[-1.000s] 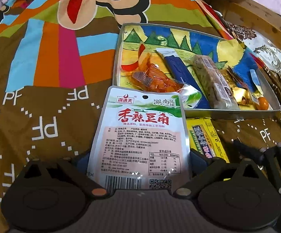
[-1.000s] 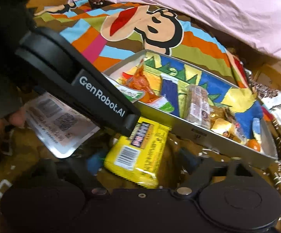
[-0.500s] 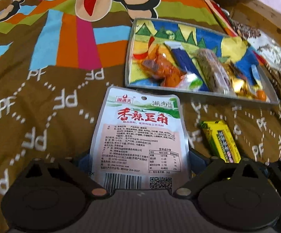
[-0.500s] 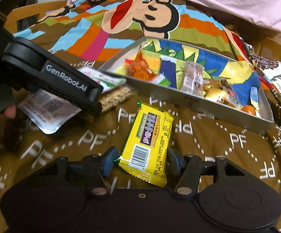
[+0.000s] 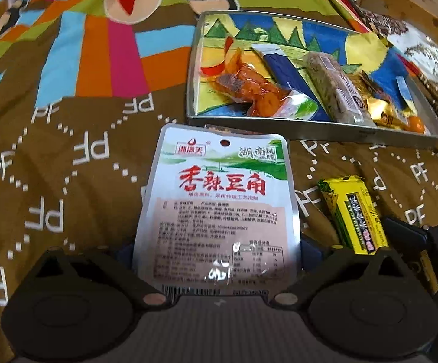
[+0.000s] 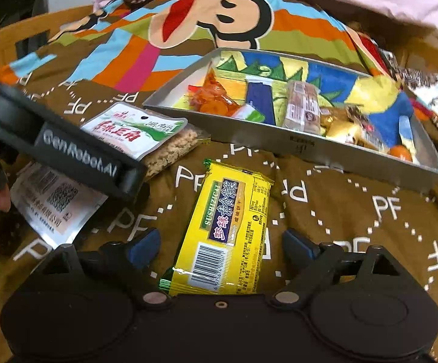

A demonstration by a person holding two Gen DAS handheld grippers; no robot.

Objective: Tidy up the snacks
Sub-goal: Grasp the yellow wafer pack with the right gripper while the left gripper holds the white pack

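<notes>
Right wrist view, right gripper (image 6: 219, 248) spread wide around yellow packet (image 6: 223, 233), left gripper (image 5: 217, 248) clamped silver pouch (image 5: 219, 208) near tray (image 6: 294, 142), crumbly bar (image 6: 173, 146) beneath pouch

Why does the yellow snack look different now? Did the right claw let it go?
Yes. The yellow snack was pinched before; now it lies flat on the brown blanket, short of the metal tray, with the right claw spread wide around it.

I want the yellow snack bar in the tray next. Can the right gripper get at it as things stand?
Probably yes: the right gripper is open, its fingers either side of the yellow snack bar, which lies flat on the bedspread with nothing over it.
</notes>
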